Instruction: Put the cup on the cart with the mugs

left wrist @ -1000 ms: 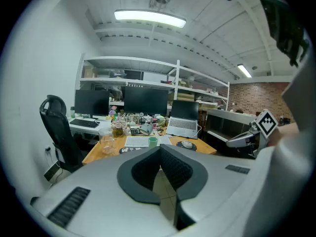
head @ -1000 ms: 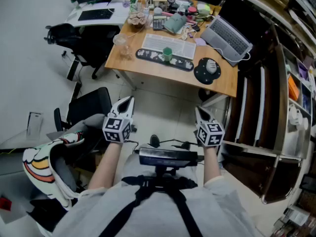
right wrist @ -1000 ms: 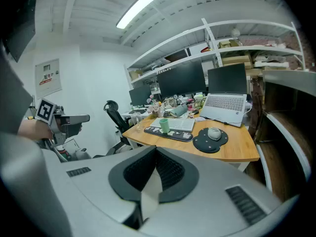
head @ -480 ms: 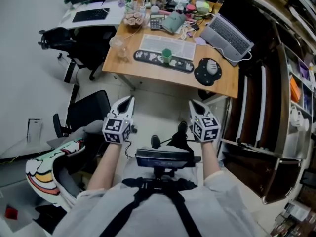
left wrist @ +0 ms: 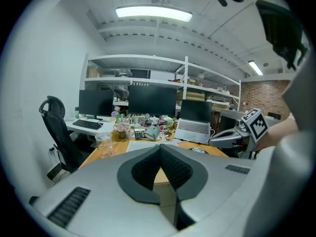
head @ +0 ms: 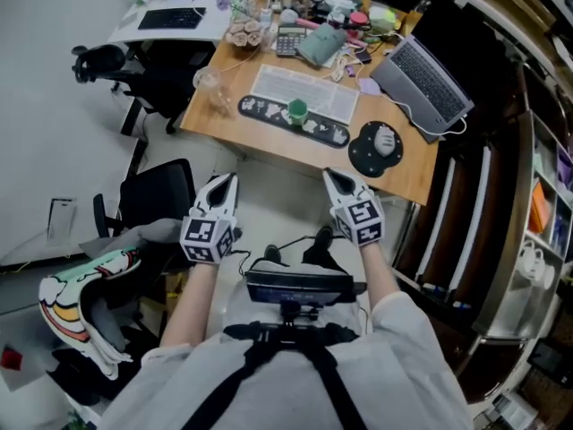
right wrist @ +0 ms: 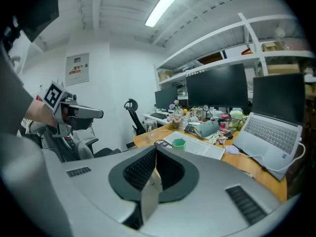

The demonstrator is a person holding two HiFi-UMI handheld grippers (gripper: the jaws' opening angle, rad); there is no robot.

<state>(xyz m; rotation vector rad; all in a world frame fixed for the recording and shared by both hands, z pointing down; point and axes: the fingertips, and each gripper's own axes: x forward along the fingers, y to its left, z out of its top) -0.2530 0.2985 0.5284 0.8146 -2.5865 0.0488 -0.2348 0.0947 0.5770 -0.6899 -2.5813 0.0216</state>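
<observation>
Desk (head: 407,174) bears 1 green cup (head: 296,111); left gripper (head: 226,183), right gripper (head: 333,179) jaws together, empty

The tabletop (head: 255,133) is orange-brown wood. Near its front edge the cup (head: 296,111) is green, the long wrist rest (head: 269,112) black with white figures, and the round mouse pad (head: 374,150) black. The laptop (head: 430,83) at the right edge is silver-grey. The left gripper (head: 226,182) and right gripper (head: 333,179) are pale grey, their cubes bearing black-and-white square markers.

I see a wooden desk (head: 269,140) ahead. A laptop (head: 428,79) sits open at its right end. A round black mouse pad (head: 374,150) carrying a mouse (head: 384,139) lies near its front edge, and a calculator (head: 288,40) toward its back. A black office chair (head: 116,61) stands off its left side.
</observation>
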